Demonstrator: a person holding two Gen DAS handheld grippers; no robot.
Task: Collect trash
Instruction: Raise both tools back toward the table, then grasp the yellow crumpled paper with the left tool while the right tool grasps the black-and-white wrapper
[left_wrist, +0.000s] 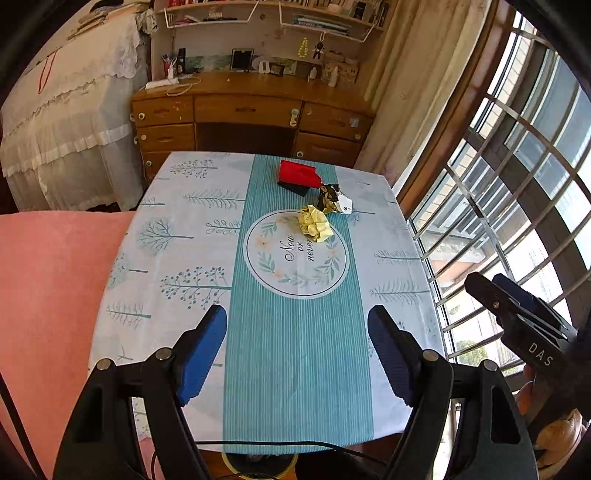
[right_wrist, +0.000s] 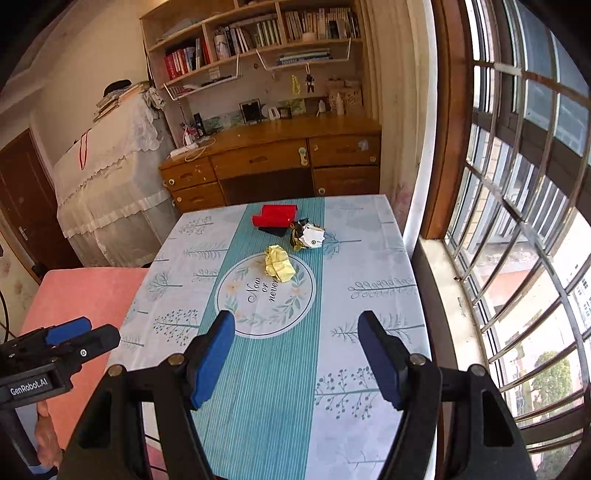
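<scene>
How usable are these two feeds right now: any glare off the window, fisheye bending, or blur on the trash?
Left wrist: window bright but not washing out the table; bars bow strongly; yellow wad and dark-and-white wrapper sharp. Right wrist: outdoors overexposed at the lower right, table edges curved, yellow wad evenly lit, no motion blur.

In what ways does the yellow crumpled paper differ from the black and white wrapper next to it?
The yellow crumpled paper has one plain colour; the black and white wrapper is printed and multicoloured. The yellow crumpled paper lies on the round motif, the black and white wrapper farther back, beside the red box. Both are crumpled.
</scene>
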